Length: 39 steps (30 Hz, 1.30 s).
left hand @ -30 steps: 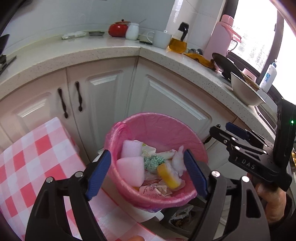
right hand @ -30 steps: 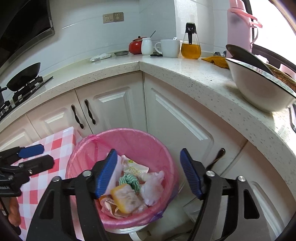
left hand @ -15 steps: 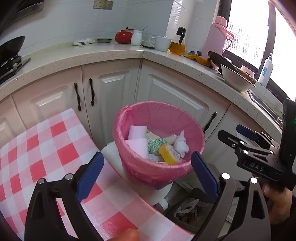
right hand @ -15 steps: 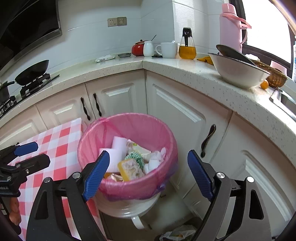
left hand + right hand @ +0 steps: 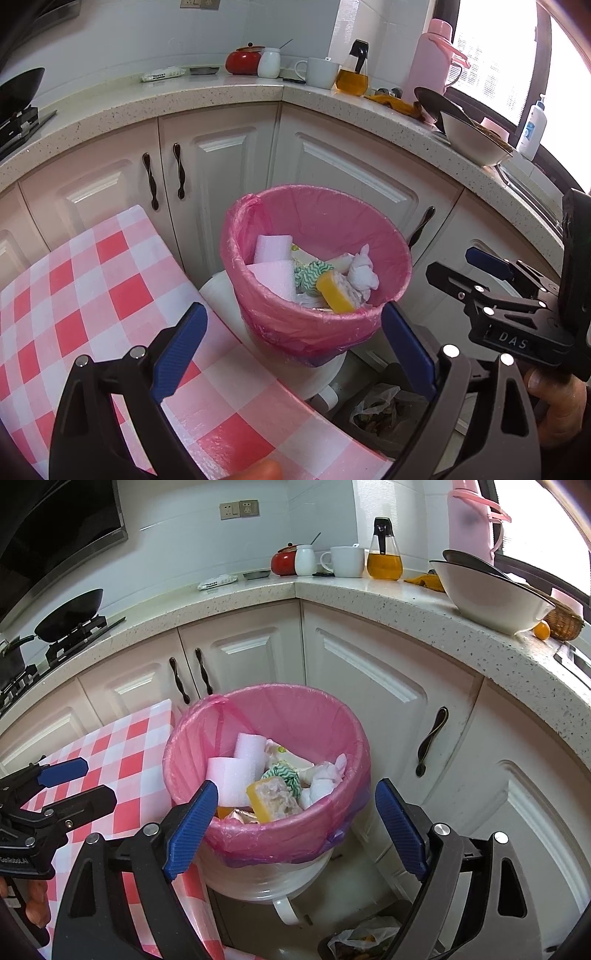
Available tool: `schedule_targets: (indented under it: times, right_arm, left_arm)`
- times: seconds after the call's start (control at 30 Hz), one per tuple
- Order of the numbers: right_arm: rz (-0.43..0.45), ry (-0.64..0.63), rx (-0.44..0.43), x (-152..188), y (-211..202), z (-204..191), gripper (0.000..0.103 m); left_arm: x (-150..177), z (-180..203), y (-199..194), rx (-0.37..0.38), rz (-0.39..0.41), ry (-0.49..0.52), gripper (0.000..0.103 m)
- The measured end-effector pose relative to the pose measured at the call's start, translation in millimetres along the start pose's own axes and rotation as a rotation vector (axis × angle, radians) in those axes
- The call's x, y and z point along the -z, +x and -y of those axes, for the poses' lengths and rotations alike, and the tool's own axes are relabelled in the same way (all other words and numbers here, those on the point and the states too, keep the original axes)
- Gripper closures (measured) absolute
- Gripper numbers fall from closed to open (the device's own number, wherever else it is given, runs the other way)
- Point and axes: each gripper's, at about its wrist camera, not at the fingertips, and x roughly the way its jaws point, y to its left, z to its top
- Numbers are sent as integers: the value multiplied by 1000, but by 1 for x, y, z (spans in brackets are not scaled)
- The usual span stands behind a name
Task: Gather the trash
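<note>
1. Clearly, both grippers had drawn back from the trash bin (image 5: 369,236) over the last second, so it showed smaller and farther off in each wrist view.
2. The left gripper (image 5: 291,347) had its 2 blue fingers (image 5: 177,347) wide apart, empty, above the checked tablecloth (image 5: 74,295).
3. The right gripper (image 5: 291,823) was likewise spread and held nothing.
4. The bin, lined with a pink bag (image 5: 306,716), stayed beside the table, with foam blocks (image 5: 231,775), a yellow sponge (image 5: 273,799) and crumpled tissue (image 5: 325,781) inside.
</note>
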Motion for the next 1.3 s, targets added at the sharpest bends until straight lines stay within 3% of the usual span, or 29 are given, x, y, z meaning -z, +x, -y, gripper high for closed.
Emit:
schedule_targets:
  times: [1.3]
  right_arm:
    - [-13, 2, -4, 2, 5, 3, 21]
  left_arm:
    - [0, 5, 3, 10, 7, -1, 11]
